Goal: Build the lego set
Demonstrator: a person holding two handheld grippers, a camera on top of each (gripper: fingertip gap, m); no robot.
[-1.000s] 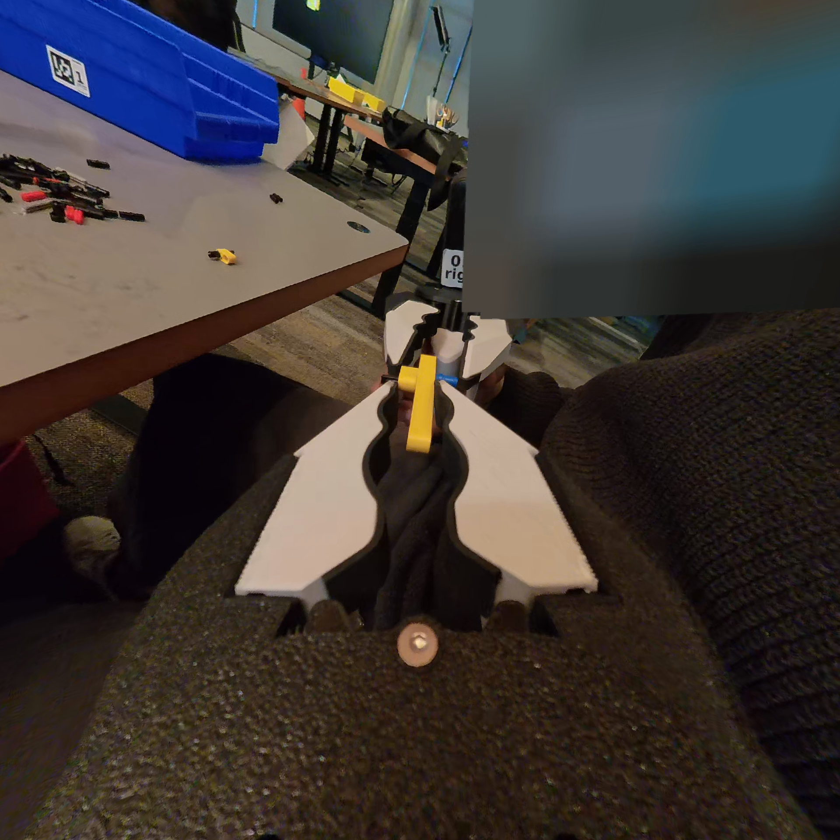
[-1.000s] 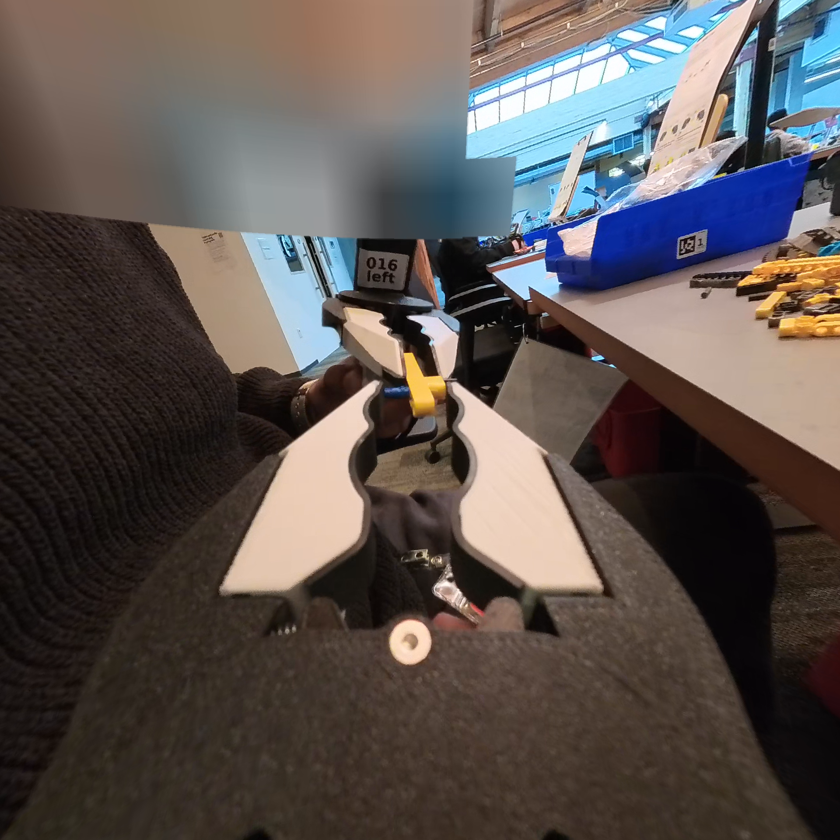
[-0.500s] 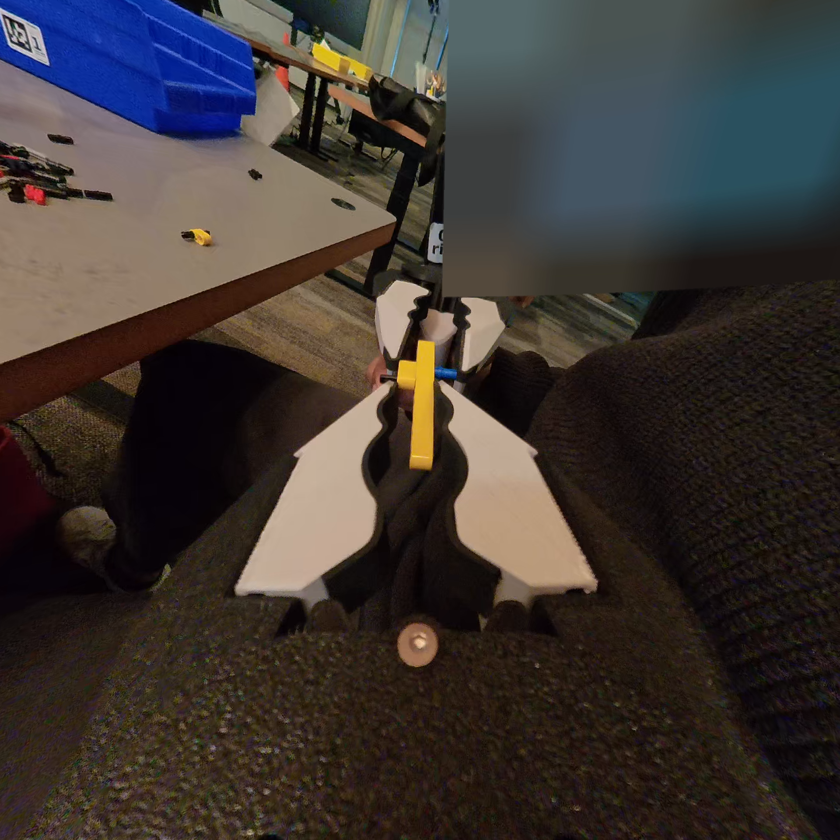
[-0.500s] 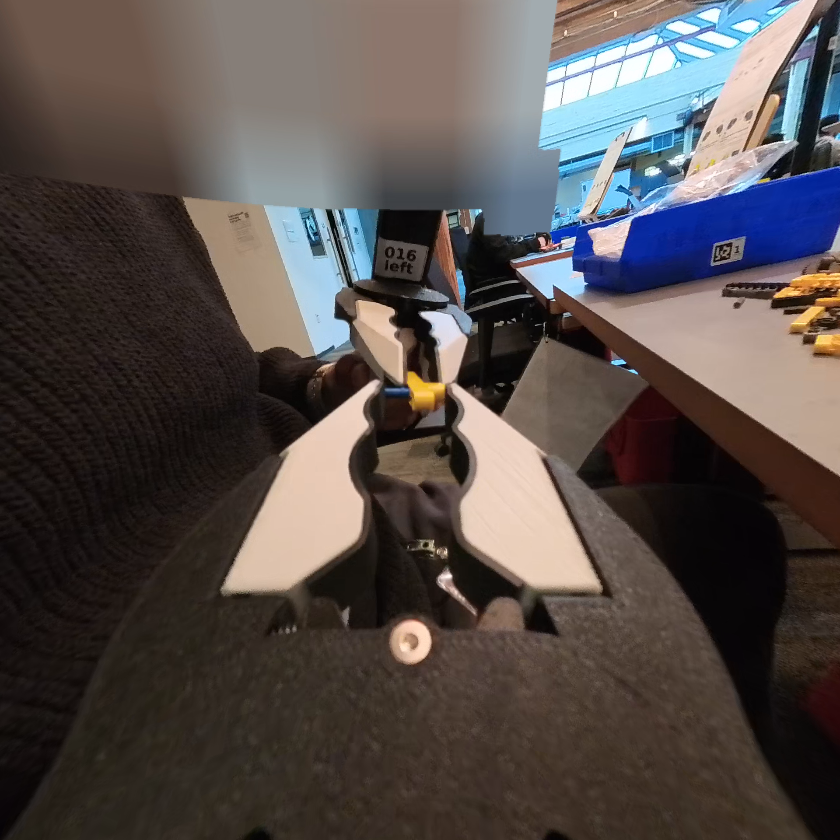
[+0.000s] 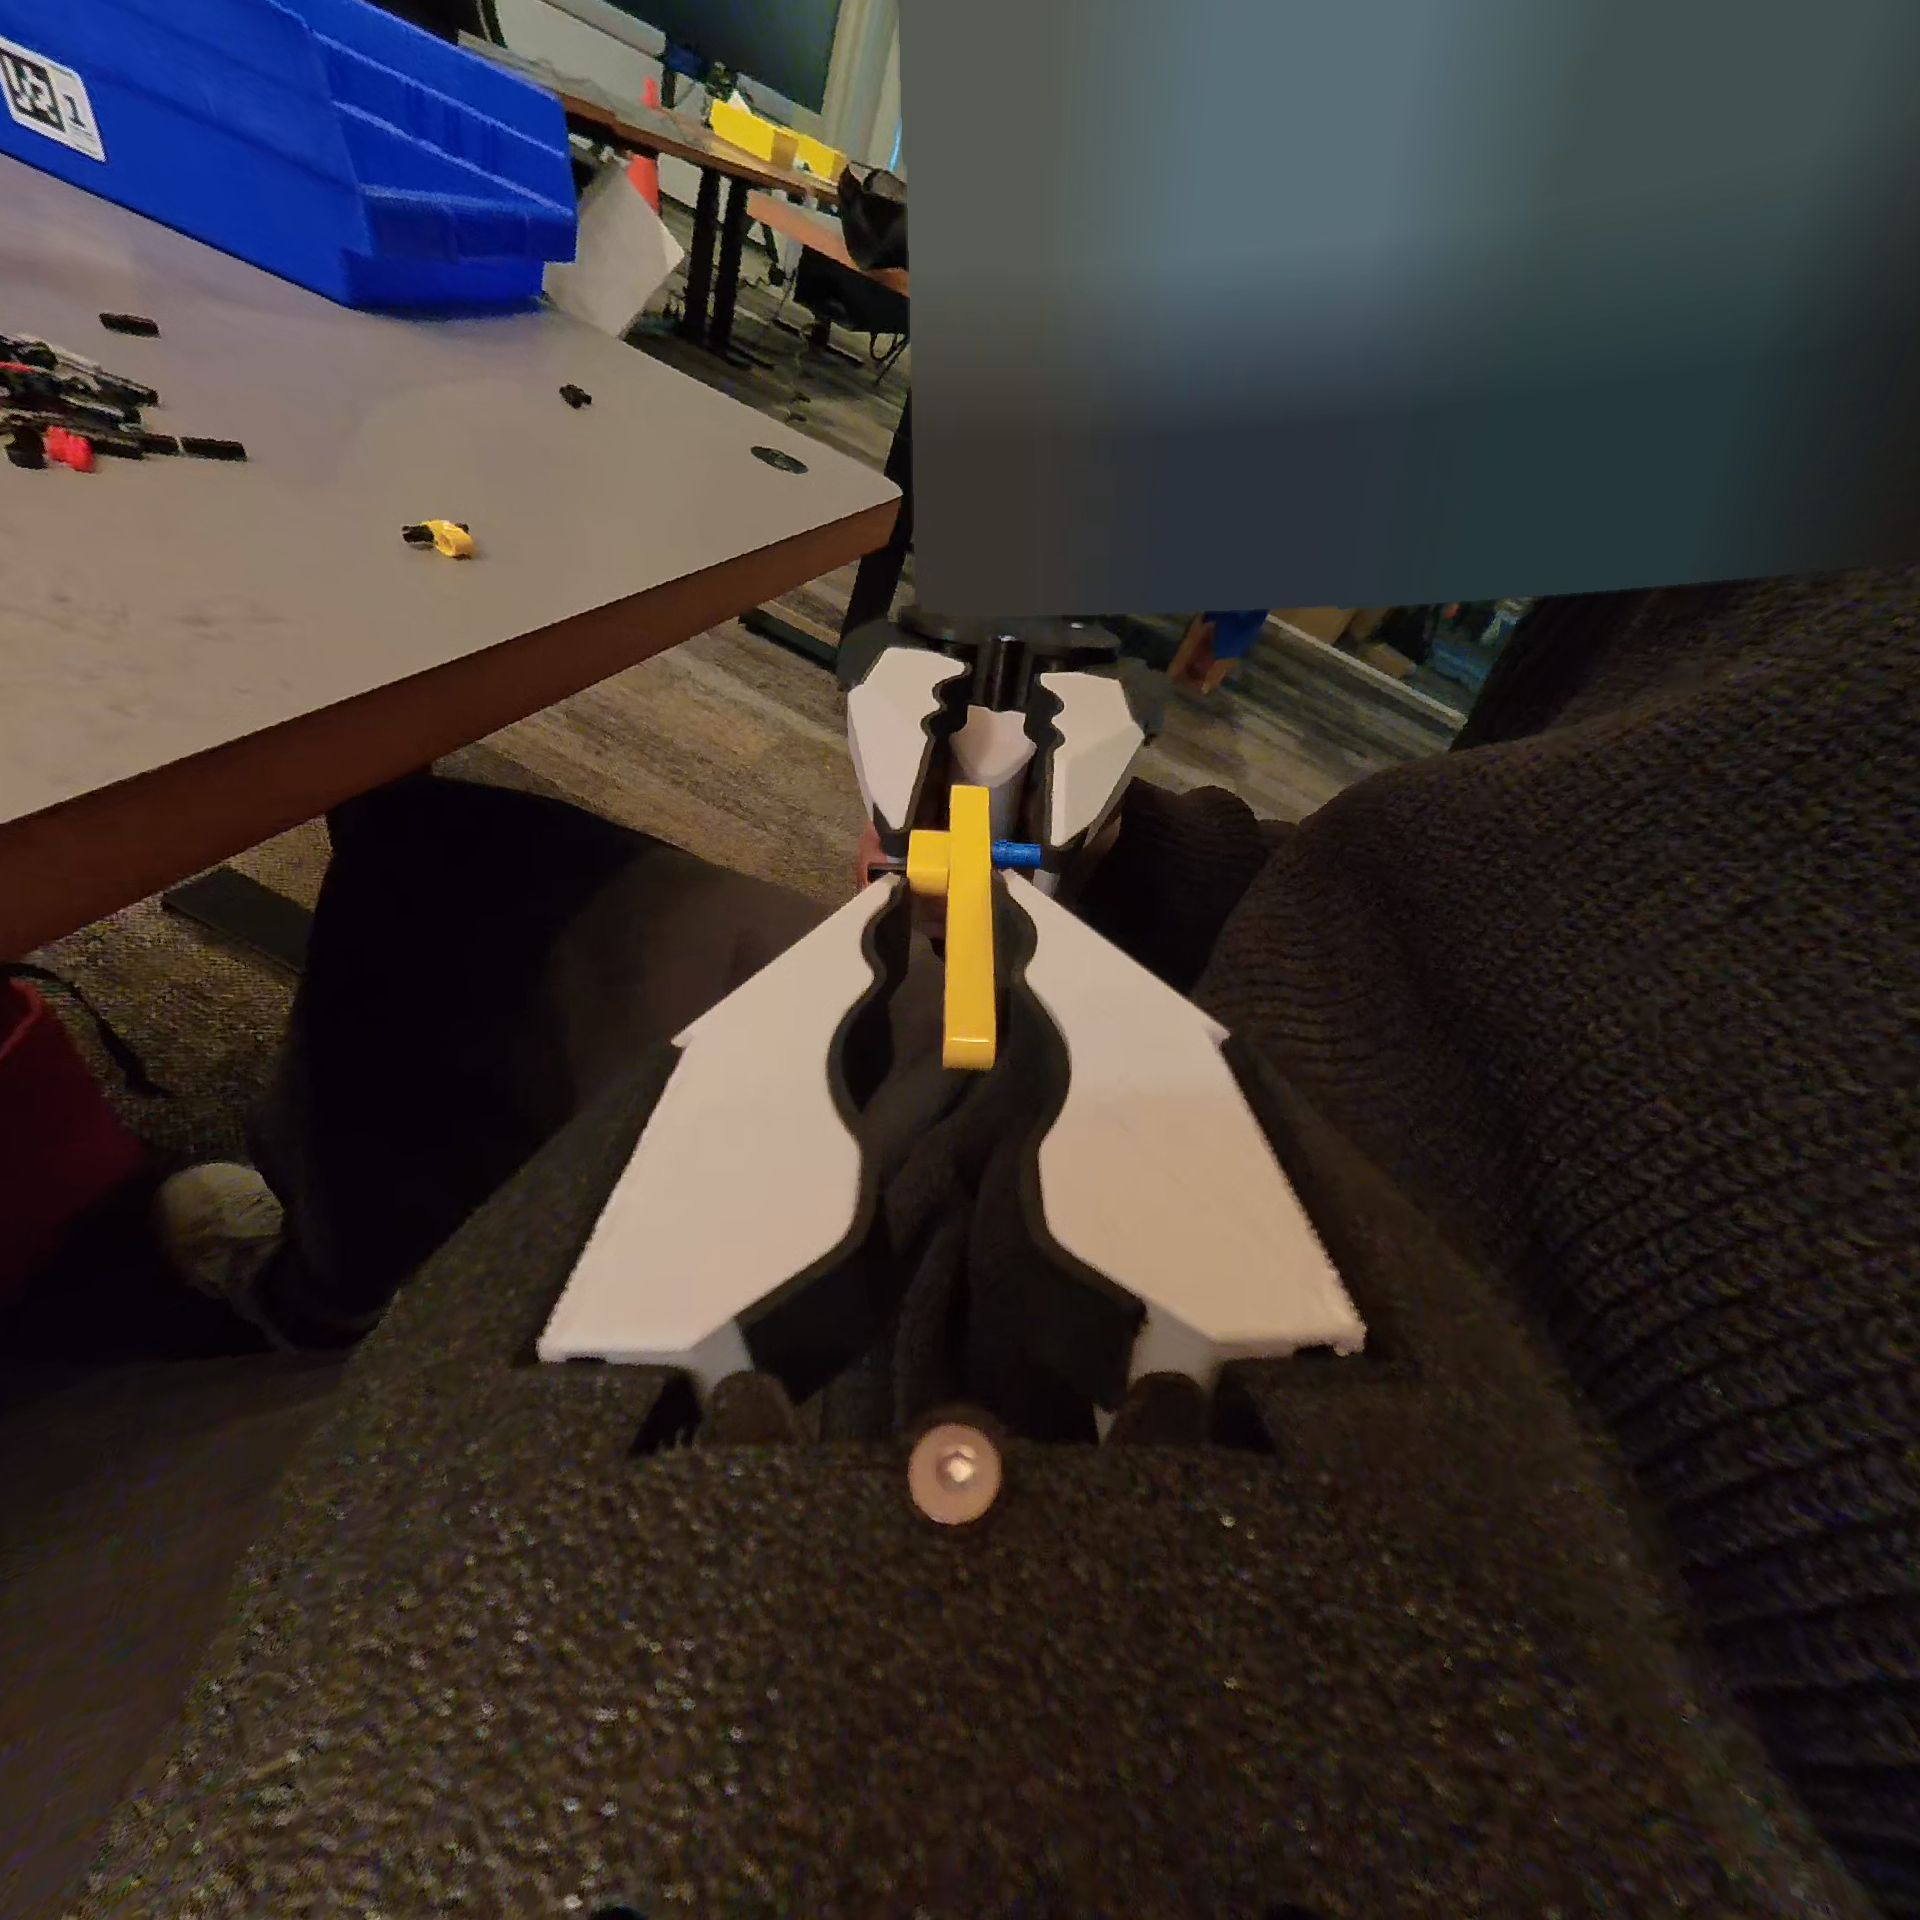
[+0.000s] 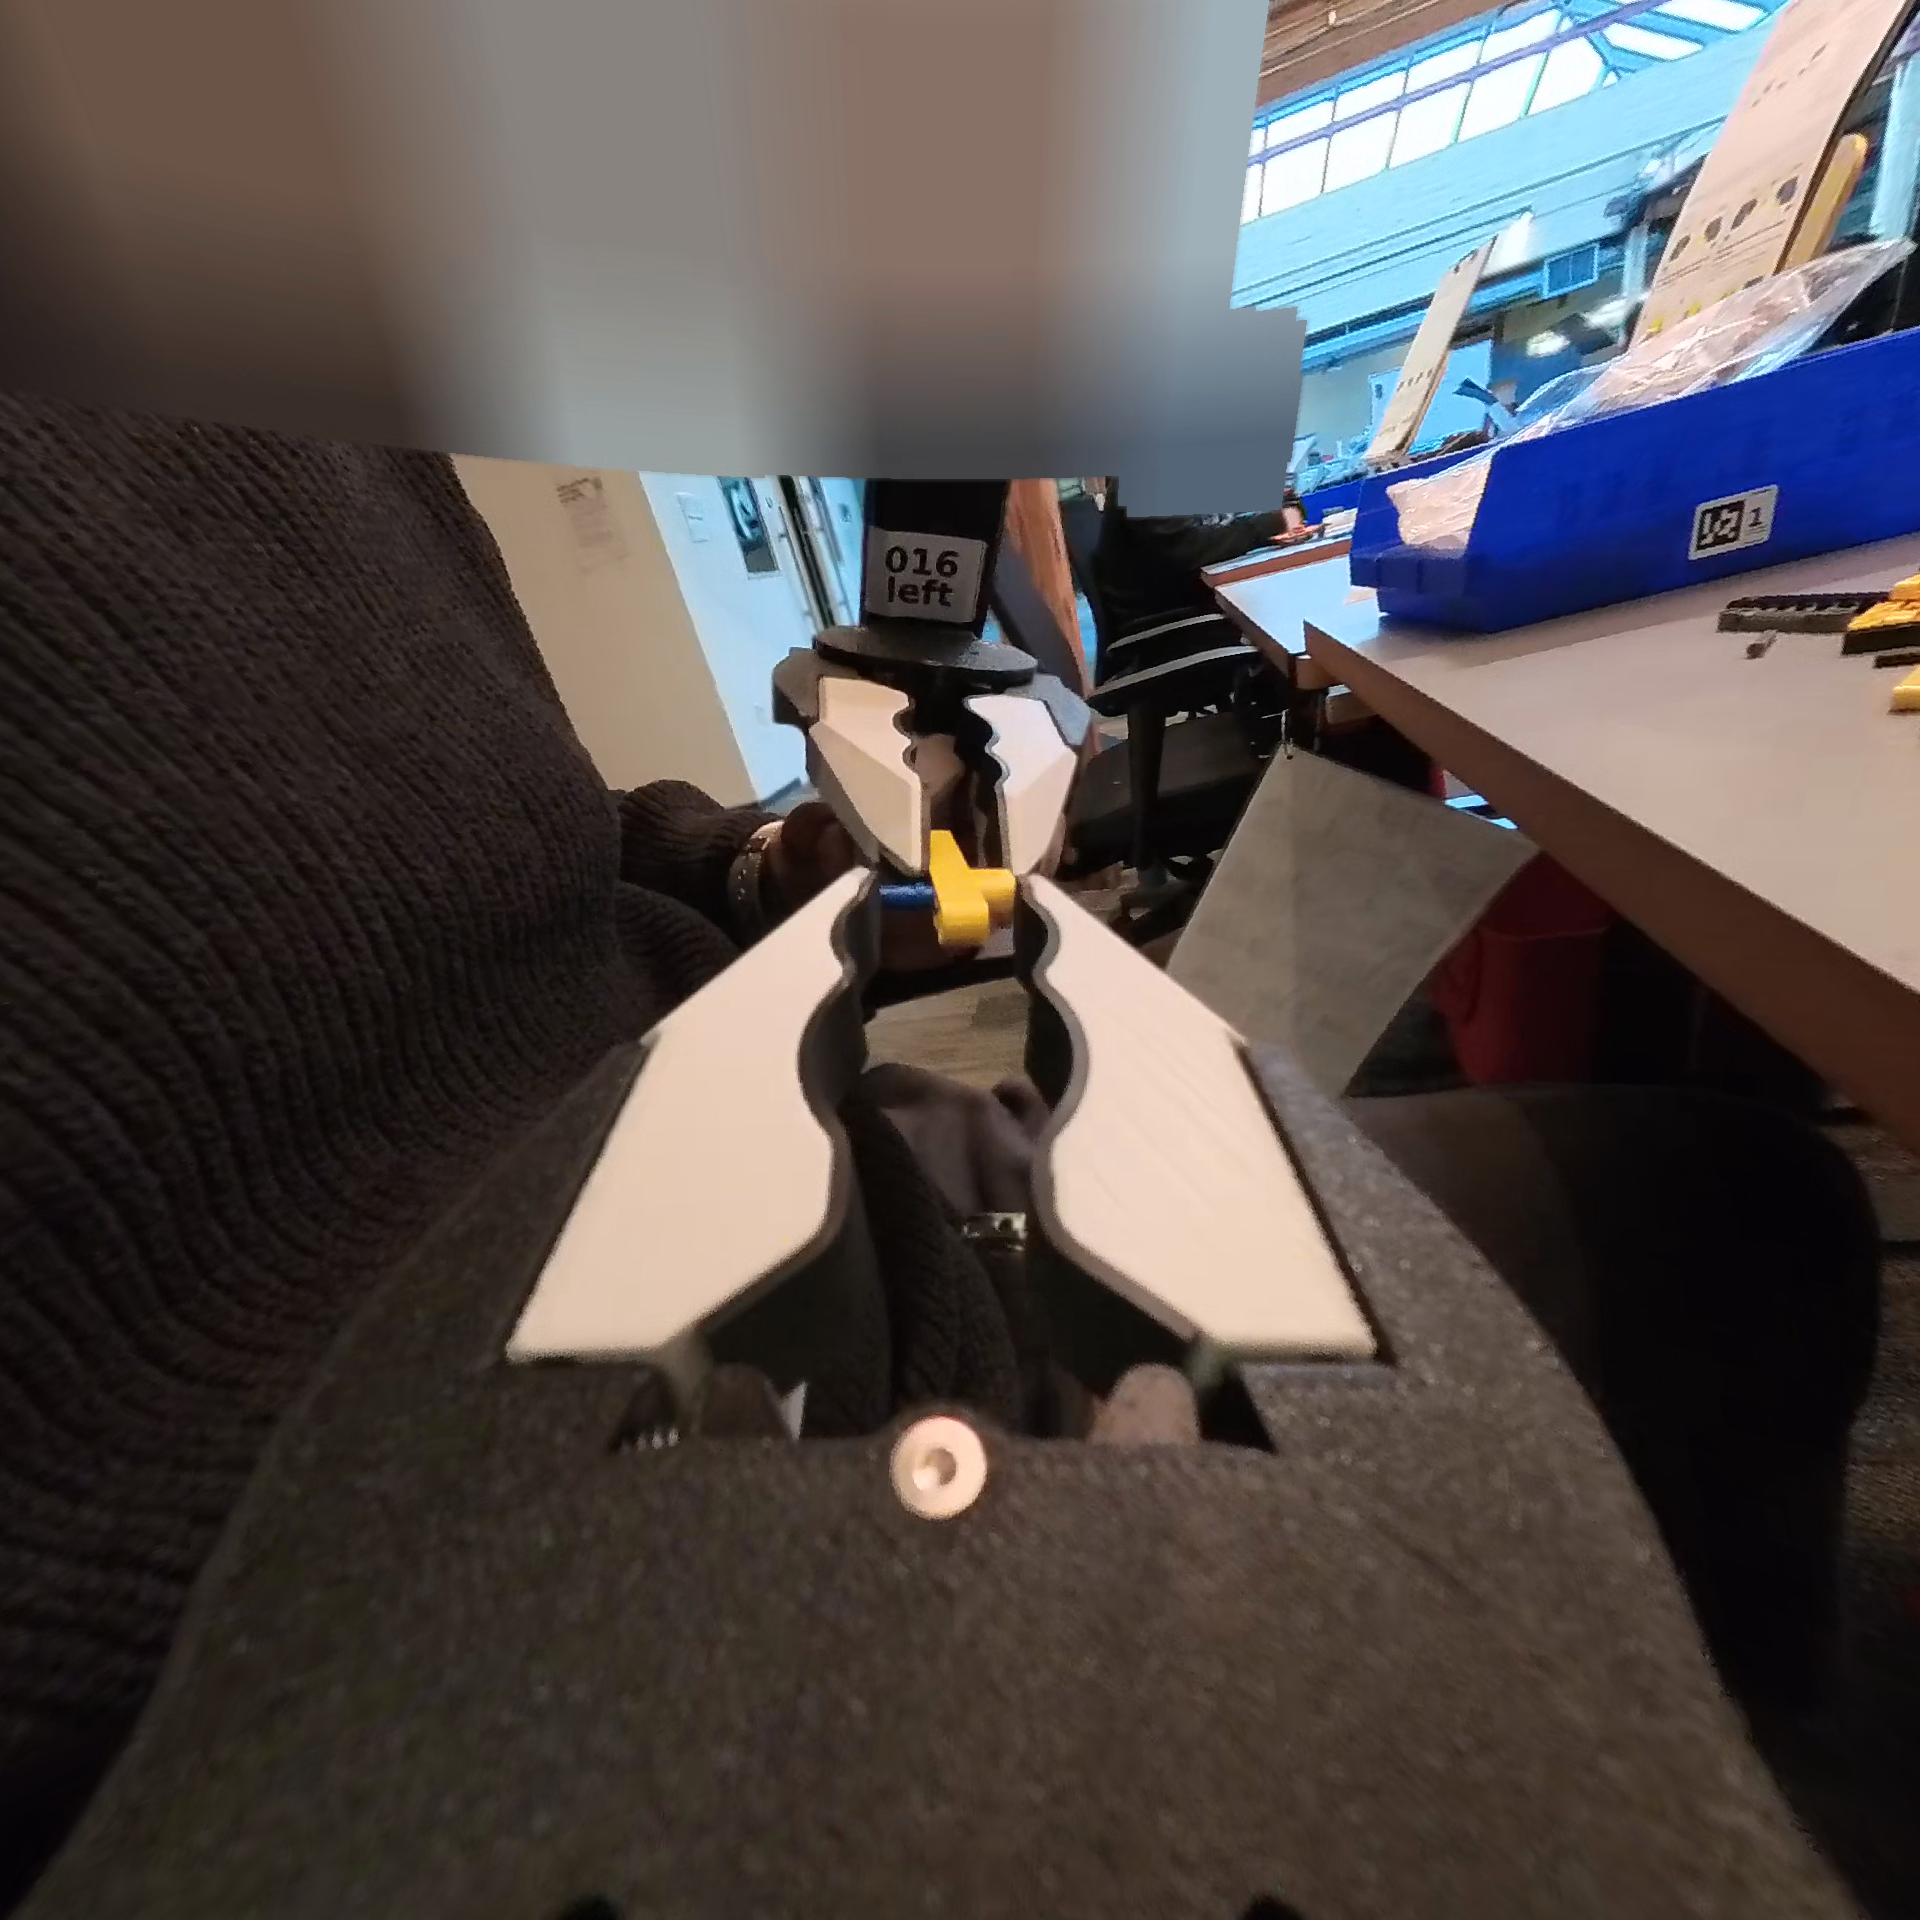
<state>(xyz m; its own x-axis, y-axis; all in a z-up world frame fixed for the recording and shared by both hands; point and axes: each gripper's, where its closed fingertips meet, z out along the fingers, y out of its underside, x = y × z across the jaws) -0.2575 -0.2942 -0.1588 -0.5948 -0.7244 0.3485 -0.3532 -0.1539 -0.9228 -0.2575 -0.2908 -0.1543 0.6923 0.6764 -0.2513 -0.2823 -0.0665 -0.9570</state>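
My left gripper (image 5: pixel 954 883) is shut on a yellow beam (image 5: pixel 968 966) that stands edge-on between its white fingertips. A small yellow bush (image 5: pixel 927 857) and a blue pin (image 5: pixel 1016 853) sit crosswise on the beam. My right gripper (image 5: pixel 971 831) faces it tip to tip. In the right wrist view, my right gripper (image 6: pixel 945 896) has its jaws nearly together across the blue pin (image 6: pixel 902 896) and the yellow beam (image 6: pixel 968 902). The left gripper (image 6: pixel 951 847) shows just above them. Both grippers are held in the air, close to a person's dark knitted sweater (image 5: pixel 1558 1039).
A grey table with a brown edge (image 5: pixel 416 644) lies to the left, higher than the grippers. On it are a blue bin (image 5: pixel 312 156), black and red parts (image 5: pixel 73 416) and a small yellow piece (image 5: pixel 447 538). The right wrist view shows the table (image 6: pixel 1662 748) and blue bin (image 6: pixel 1662 499). Only a small space, under 4 cm, lies between the two pairs of fingers.
Both grippers have stayed tip to tip on the yellow beam and shifted slightly together. The blue pin now shows more clearly beside the beam in the left wrist view.
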